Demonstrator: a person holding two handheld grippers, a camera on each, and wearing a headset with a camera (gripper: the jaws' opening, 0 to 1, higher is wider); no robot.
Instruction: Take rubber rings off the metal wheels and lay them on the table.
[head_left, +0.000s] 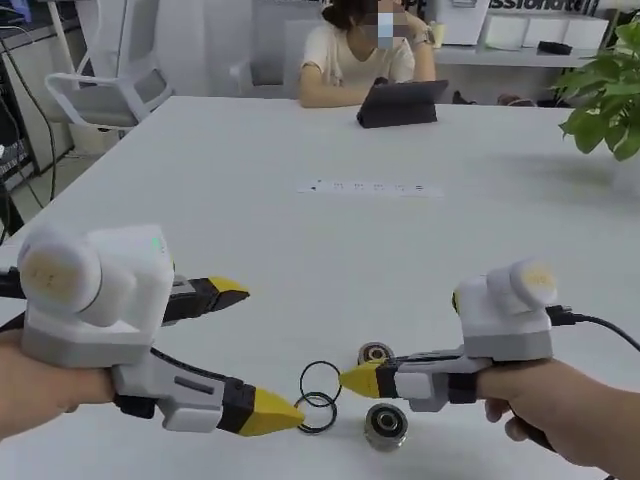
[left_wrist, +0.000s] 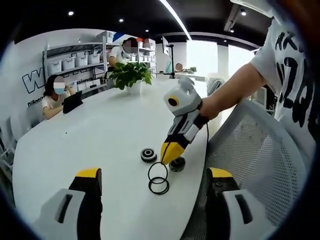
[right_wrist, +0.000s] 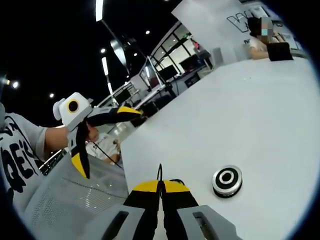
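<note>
Now the right gripper (head_left: 348, 380) has its fingers pinched together on the edge of one rubber ring (head_left: 320, 381), which touches a second ring (head_left: 316, 412) lying on the table (head_left: 300, 250). The left gripper (head_left: 258, 352) holds its fingers wide apart, the lower tip just beside that second ring. Two metal wheels (head_left: 385, 423) sit near the right fingers.

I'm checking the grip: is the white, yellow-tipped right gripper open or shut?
Shut. In the right gripper view the right gripper has its yellow tips together, pinching a thin black rubber ring.

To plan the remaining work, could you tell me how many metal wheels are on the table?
2. The near wheel lies closest to the person, beside the right gripper; the far wheel sits just beyond its jaws, partly covered.
</note>
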